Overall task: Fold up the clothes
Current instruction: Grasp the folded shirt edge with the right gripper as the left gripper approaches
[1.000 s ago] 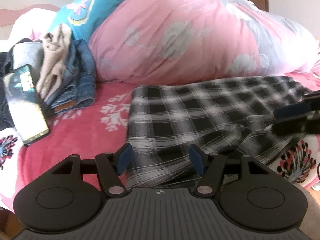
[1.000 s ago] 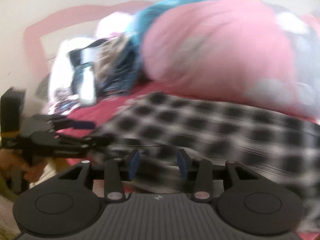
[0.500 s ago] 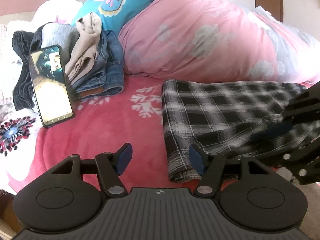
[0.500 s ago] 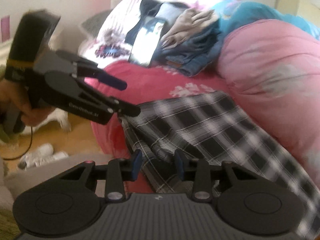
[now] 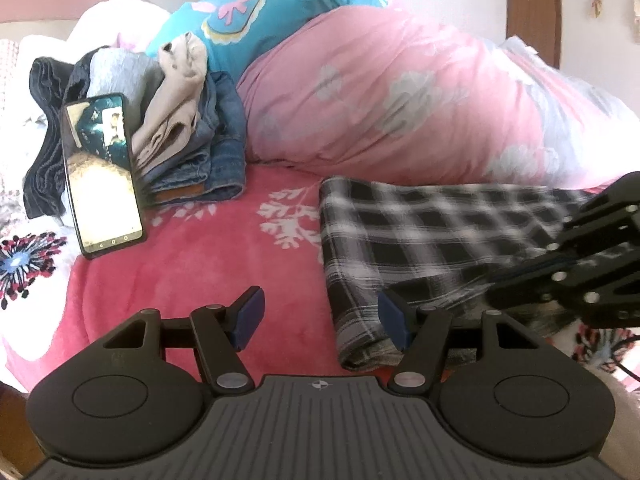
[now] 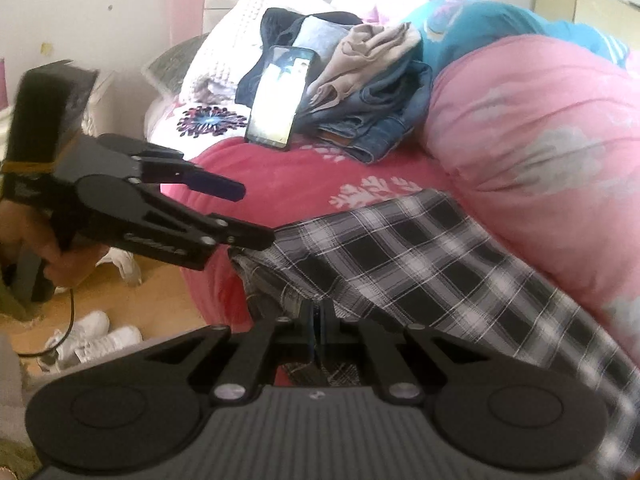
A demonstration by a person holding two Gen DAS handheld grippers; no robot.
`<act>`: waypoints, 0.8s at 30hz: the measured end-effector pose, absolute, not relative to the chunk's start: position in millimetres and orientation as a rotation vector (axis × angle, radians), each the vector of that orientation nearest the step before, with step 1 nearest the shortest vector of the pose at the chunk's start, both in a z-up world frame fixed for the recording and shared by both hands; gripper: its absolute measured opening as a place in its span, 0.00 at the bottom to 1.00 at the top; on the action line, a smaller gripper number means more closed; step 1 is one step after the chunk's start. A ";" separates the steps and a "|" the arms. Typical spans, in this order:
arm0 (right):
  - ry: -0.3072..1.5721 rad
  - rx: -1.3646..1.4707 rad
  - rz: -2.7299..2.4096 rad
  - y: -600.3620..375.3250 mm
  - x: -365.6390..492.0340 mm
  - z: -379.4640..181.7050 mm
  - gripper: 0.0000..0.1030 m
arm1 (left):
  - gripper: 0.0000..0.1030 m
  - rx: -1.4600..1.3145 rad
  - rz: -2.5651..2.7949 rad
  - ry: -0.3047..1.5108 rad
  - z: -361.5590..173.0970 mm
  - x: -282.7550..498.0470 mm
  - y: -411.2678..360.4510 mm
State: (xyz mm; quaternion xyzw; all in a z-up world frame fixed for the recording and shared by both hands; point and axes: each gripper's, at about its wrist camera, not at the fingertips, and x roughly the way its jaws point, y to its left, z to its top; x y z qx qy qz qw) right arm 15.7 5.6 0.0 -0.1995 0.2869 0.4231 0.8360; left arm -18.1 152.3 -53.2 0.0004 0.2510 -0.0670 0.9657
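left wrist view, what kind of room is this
Most likely a bedroom in a home. A bed with a red blanket, a bulky pink duvet piled behind, and folded jeans stacked near the pillows all point to it.

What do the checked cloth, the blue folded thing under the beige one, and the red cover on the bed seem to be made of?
Checked cloth: thin woven fabric, probably cotton or flannel; it drapes softly and the checks look woven in.
Blue folded thing: denim, likely jeans; faded blue, thick stitched seams, a tan patch.
Red cover: looks like plush fleece; matte, slightly fuzzy surface with white printed sprigs.
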 end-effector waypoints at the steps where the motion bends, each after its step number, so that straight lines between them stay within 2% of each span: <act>1: 0.611 -0.410 0.900 5.5 16.6 0.0 0.02 | 0.64 0.005 -0.139 0.507 -52.6 -19.4 151.4; 6: 0.627 -0.400 0.923 4.6 12.4 -4.2 0.03 | 0.65 0.031 -0.175 0.522 -57.0 -17.4 138.3; 9: 0.639 -0.370 0.908 -4.1 7.5 -2.3 0.07 | 0.65 0.057 -0.202 0.513 -56.5 -16.4 128.7; 10: 0.634 -0.368 0.895 -8.6 4.9 -0.6 0.17 | 0.65 0.061 -0.216 0.511 -55.8 -16.0 126.1; 11: 0.619 -0.372 0.877 -14.6 1.8 1.5 0.30 | 0.65 0.068 -0.229 0.511 -54.9 -14.8 122.8; 13: 0.602 -0.382 0.848 -24.3 3.5 3.7 0.40 | 0.65 0.085 -0.256 0.511 -52.8 -11.8 115.6; 19: 0.561 -0.430 0.797 -43.7 15.4 6.3 0.40 | 0.65 0.131 -0.310 0.482 -46.9 -9.1 95.8; 22: 0.579 -0.476 0.823 -43.0 24.1 -1.4 0.37 | 0.64 0.143 -0.346 0.477 -44.6 -11.4 88.1; 24: 0.612 -0.482 0.844 -44.4 29.3 -7.4 0.09 | 0.63 0.151 -0.382 0.480 -44.0 -12.3 82.2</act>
